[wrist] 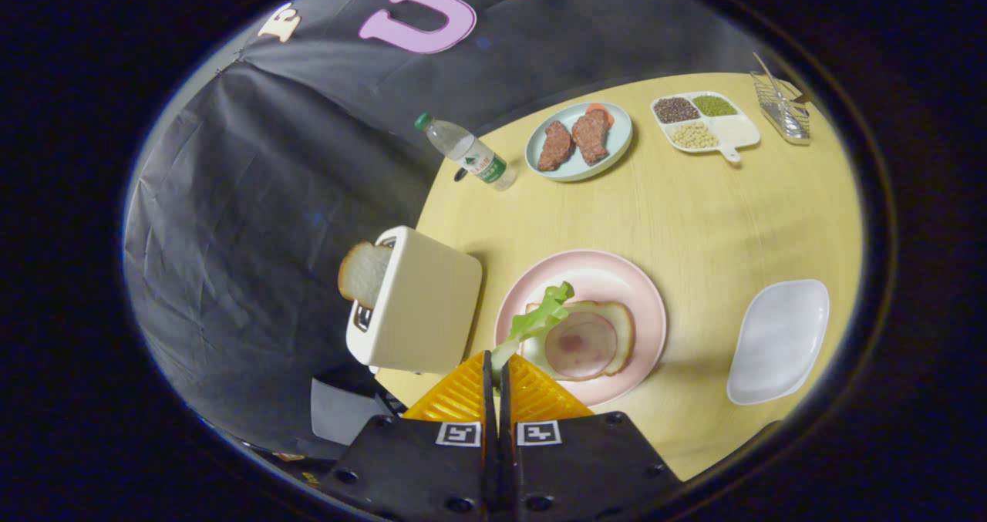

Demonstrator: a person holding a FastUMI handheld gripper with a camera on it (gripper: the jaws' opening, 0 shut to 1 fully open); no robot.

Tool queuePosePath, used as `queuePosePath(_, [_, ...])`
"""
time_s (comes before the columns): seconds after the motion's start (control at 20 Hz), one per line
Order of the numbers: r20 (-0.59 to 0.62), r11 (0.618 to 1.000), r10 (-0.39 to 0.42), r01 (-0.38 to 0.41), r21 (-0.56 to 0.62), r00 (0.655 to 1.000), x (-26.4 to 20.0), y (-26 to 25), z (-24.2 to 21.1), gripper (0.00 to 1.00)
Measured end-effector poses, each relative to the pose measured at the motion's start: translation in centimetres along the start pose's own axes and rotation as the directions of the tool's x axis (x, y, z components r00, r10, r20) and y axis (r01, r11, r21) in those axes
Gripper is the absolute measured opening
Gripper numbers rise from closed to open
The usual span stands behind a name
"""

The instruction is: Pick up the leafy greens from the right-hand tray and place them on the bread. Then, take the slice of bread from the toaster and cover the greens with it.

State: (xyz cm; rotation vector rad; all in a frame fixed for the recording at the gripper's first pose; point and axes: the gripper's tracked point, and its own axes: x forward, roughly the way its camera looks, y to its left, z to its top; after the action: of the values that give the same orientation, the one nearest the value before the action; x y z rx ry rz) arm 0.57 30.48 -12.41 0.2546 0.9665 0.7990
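Gripper clenched on leafy greens, orange fingers pinching stem end. Greens' long axis runs from the fingertips outward, leafy tip up over pink plate, above bread topped with ham slice. Toaster just beside plate, bread slice sticking out. White tray well apart. Bottle label unreadable.

pale wood table w/ black cloth wall behind, dim light
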Motion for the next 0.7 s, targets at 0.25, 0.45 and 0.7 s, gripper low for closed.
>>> queuePosePath(0.25, [-0.046, 0.995, -0.098, 0.097, -0.023, 0.994, 1.4, -3.3, -0.9, 0.04])
queuePosePath(0.45, [-0.087, 0.982, -0.182, 0.177, -0.067, 0.979, 1.7, -6.1, -2.8, 0.04])
queuePosePath(0.7, [-0.082, 0.97, -0.228, 0.219, -0.103, 0.97, 2.0, -7.4, -3.3, 0.3])
